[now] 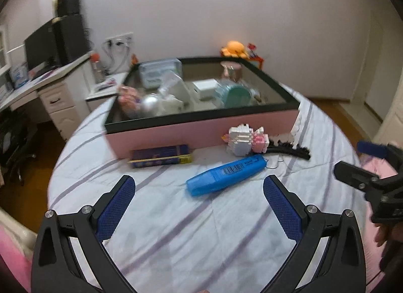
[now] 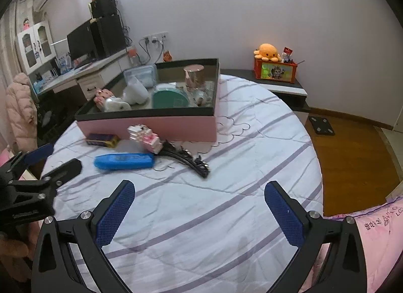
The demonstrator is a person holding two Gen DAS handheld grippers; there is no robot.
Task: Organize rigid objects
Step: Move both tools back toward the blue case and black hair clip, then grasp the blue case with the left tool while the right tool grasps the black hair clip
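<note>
A pink box with a black rim [image 1: 191,129] [image 2: 151,125] stands on the round striped table and holds several items. In front of it lie a dark blue and yellow packet [image 1: 161,159] [image 2: 102,140], a blue plastic case [image 1: 226,175] [image 2: 124,161], a white and pink block figure [image 1: 248,139] [image 2: 146,137] and a black comb [image 1: 289,150] [image 2: 189,159]. My left gripper [image 1: 199,184] is open and empty, just short of the blue case; it also shows in the right wrist view [image 2: 54,157]. My right gripper [image 2: 199,189] is open and empty over bare cloth; it also shows in the left wrist view [image 1: 352,159].
A white desk with a monitor [image 2: 80,41] and drawers stands at the left. A low shelf at the back right carries a red box [image 2: 275,71] with an orange plush [image 2: 267,51]. Wood floor [image 2: 352,157] lies past the table's right edge.
</note>
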